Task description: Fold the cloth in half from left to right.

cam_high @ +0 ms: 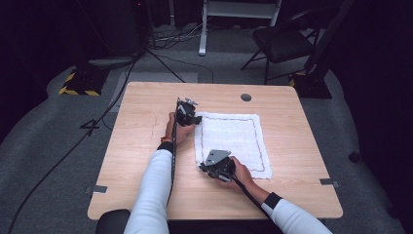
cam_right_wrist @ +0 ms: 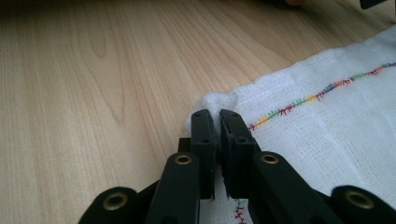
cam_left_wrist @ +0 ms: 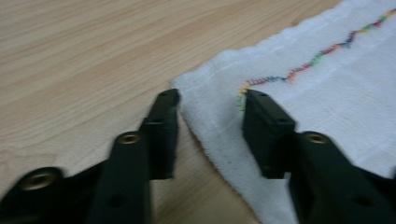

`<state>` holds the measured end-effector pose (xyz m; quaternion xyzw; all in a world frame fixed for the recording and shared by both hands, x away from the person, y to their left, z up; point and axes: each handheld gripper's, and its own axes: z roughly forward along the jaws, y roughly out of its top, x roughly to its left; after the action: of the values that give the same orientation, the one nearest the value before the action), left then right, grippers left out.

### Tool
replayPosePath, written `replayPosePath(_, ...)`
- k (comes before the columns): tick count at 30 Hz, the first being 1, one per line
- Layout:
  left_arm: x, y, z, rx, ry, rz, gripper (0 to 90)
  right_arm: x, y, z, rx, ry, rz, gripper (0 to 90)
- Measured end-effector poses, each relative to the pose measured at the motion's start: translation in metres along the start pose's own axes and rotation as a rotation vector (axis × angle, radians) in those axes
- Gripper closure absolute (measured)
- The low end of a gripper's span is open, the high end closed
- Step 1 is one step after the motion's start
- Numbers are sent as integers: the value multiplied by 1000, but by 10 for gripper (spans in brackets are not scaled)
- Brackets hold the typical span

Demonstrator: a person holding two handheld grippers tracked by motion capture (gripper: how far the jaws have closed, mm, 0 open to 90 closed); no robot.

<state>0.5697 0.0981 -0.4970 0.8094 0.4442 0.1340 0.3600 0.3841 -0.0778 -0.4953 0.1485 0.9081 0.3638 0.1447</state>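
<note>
1. High view gives me the whole layout: the table [cam_high: 146,161] with the cloth [cam_high: 234,141] lying flat right of centre, my left gripper [cam_high: 187,117] at its far left corner and my right gripper [cam_high: 214,168] at its near left corner.
2. My biggest risk, I judge, is an uneven lift: if only one corner is truly held, the cloth could swing or slide off.
3. Left gripper view shows what the high view cannot: the jaws straddle the corner, one on bare wood and one over the stitching [cam_left_wrist: 299,70], with a wide gap, not pinching cloth. It could close on nothing.
4. Right gripper view shows the jaws nearly together, pinching a small bunched tip [cam_right_wrist: 215,100]. So little fabric could slip out.
</note>
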Motion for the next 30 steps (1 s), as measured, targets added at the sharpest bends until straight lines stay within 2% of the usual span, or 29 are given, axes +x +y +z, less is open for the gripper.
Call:
replayPosePath(3,4,-2,-3,6,-29,4,786,1,1,0,5,-3,-4,854)
replayPosePath(7,3,-6,-8,8,-34,31,845,3,3,0,6,4,-16,856)
replayPosePath(11,9,-11,-17,4,-31,35,852,10,7,1,7,11,-44,858)
replayPosePath(19,23,-25,-34,8,-22,30,853,22,16,8,-12,37,-68,859)
replayPosePath(23,28,-30,-43,20,-19,60,857,29,19,12,-15,45,-87,859)
replayPosePath(30,34,-28,-63,-17,-8,51,860,31,30,3,-48,35,-95,860)
